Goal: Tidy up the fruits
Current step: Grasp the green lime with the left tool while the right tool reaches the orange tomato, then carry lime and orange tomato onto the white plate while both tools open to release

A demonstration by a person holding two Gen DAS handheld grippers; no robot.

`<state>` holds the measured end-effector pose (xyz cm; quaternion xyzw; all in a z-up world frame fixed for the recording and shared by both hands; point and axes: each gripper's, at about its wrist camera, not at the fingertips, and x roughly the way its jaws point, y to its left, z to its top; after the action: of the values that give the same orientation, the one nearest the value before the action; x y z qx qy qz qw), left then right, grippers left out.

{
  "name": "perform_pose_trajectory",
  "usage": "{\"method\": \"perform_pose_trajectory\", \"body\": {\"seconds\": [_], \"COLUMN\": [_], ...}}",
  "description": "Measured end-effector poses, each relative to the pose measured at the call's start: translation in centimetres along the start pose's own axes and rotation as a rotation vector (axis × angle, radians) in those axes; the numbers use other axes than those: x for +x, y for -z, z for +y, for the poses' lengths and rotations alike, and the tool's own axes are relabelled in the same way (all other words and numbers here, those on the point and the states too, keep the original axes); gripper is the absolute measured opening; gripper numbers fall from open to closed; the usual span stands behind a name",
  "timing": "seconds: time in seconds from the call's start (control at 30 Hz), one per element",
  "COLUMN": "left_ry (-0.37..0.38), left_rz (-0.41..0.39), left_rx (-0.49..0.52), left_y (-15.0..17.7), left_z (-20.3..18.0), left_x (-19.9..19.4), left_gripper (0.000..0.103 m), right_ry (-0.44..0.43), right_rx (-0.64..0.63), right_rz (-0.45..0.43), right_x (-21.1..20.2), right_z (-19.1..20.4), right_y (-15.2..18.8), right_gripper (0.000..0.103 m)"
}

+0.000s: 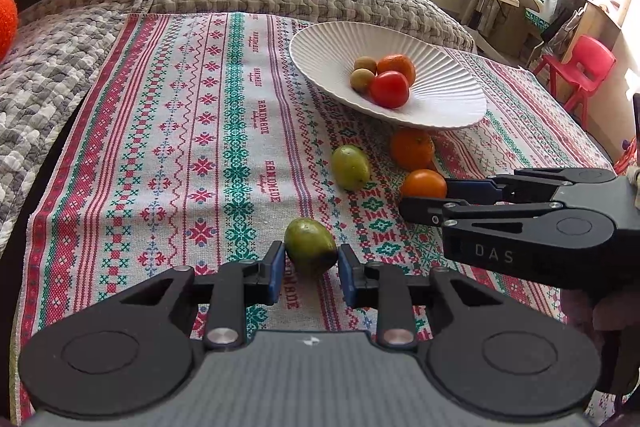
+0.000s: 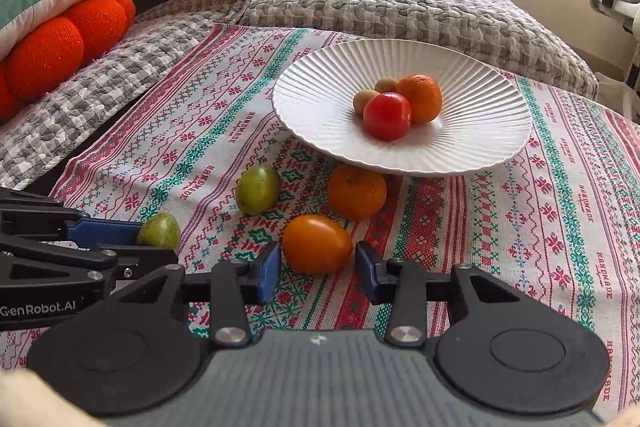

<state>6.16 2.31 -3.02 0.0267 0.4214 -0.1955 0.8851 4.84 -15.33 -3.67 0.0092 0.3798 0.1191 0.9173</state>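
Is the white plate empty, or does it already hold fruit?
Not empty. The white plate holds four pieces: a red tomato, an orange and two small greenish fruits clustered at its middle.

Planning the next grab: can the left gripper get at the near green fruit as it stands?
Probably yes. The left gripper is open with the near green fruit already between its fingers; nothing blocks it, and the right gripper is busy around the orange tomato.

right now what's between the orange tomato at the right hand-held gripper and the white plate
A mandarin lies on the cloth between the orange tomato and the white plate, partly tucked under the plate's near rim; the right wrist view shows it best.
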Motion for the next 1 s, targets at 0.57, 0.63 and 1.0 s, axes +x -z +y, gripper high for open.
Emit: {"method": "perform_pose_trajectory", "body": {"seconds": [0.57, 0.63, 1.0], "left_ry": [0.017, 0.015, 0.019], "left_rz": [-0.038, -0.045, -0.089], "left_rx": [-0.009, -0.014, 0.006], "left_y": [-1.4, -1.7, -3.9], "left_z": [-0.2, -0.3, -2.5], "left_x": [-0.8, -0.9, -0.4], "left_gripper": [0.016, 0.016, 0.016], "right_ry": [0.001, 0.005, -0.004], "right_rx": [0.054, 0.043, 0.066], "right_rz": [0.001, -0.002, -0.056], "right_x": [-2.1, -2.2, -3.7], "right_z": [-2.3, -2.5, -4.4], "right_y": [-1.1, -1.1, -2.5], "right_gripper": [0.032, 0.032, 0.032]}}
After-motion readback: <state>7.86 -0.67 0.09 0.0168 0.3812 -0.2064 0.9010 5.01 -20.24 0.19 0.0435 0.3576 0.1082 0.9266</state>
